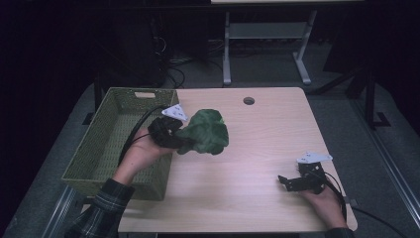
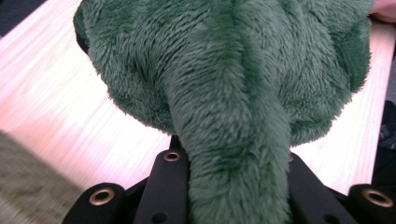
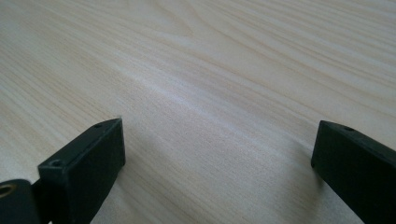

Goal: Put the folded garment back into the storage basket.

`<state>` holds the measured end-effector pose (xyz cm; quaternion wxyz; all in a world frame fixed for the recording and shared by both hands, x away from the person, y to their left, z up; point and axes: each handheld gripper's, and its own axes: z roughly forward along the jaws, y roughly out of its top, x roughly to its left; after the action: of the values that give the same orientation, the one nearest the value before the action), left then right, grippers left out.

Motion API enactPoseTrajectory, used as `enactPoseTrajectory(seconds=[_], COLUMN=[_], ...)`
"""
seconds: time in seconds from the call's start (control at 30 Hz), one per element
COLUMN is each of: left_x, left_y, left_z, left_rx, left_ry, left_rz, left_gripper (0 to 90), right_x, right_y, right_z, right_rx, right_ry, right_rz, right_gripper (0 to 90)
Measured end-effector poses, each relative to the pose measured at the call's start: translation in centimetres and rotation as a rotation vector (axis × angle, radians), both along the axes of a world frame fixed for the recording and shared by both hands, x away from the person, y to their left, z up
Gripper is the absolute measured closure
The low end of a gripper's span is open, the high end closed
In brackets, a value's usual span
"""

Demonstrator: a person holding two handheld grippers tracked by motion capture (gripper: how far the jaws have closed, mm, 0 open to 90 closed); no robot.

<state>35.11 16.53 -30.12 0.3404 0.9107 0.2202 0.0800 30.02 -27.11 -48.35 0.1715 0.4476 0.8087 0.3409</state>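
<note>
We see the left gripper point(image 1: 184, 141) holding a green plush toy point(image 1: 205, 131). Its jaws are closed tight on a long fuzzy bit of the toy. In the left gripper view that fuzzy strip point(image 2: 233, 158) runs down right between the 2 black jaws, & the fat part of the toy bulges out past the tips. The toy is up in the air, over the left part of the table point(image 1: 257, 198), just beside the right wall of the basket point(image 1: 101, 144). It does not touch the wood.

The right gripper point(image 1: 283, 181) sits low at the table's near right corner, well apart from the toy. In the right gripper view its jaws stand wide open w/ bare wood between them. It holds nothing.

Count: 1 toy, 1 green woven basket, 1 table, 2 grippers, 2 hands. The basket hangs a bit over the table's left edge.

The high view gives us the whole toy, the basket, both hands & a plaid sleeve point(image 1: 106, 208). The left gripper view gives us the fur up close. The right gripper view gives us the wood grain.
</note>
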Motion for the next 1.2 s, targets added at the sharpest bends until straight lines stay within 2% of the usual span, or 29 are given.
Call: enactPoseTrajectory(seconds=[0.17,0.4,0.73,0.9,1.0,1.1,1.2], left_x=[0.0,-0.1,0.1,0.5,0.9,1.3,1.5], left_y=[2.3,5.8,10.2,12.5,13.9,15.1,15.8], left_z=[0.7,1.3,1.2,0.3,-0.8,-2.0,-3.2], left_rx=[-0.008,0.010,0.010,0.030,0.019,0.030,0.028], left_ry=[-0.011,-0.034,-0.058,-0.068,-0.051,-0.032,-0.009], left_rz=[0.050,0.124,0.261,0.336,0.386,0.421,0.436], left_gripper=[76.5,76.5,76.5,76.5,76.5,76.5,76.5], right_x=[0.0,0.0,0.0,0.0,0.0,0.0,0.0], right_y=[0.1,0.1,0.1,0.1,0.1,0.1,0.1], right_z=[0.0,0.0,0.0,0.0,0.0,0.0,0.0], right_rx=[-0.001,-0.002,-0.002,-0.002,-0.002,-0.002,-0.002], right_ry=[0.001,0.001,0.001,0.001,0.001,0.001,0.001], right_rz=[-0.006,-0.011,-0.010,-0.010,-0.010,-0.011,-0.010], right_gripper=[2.3,1.6,1.6,1.7,1.7,1.7,1.7])
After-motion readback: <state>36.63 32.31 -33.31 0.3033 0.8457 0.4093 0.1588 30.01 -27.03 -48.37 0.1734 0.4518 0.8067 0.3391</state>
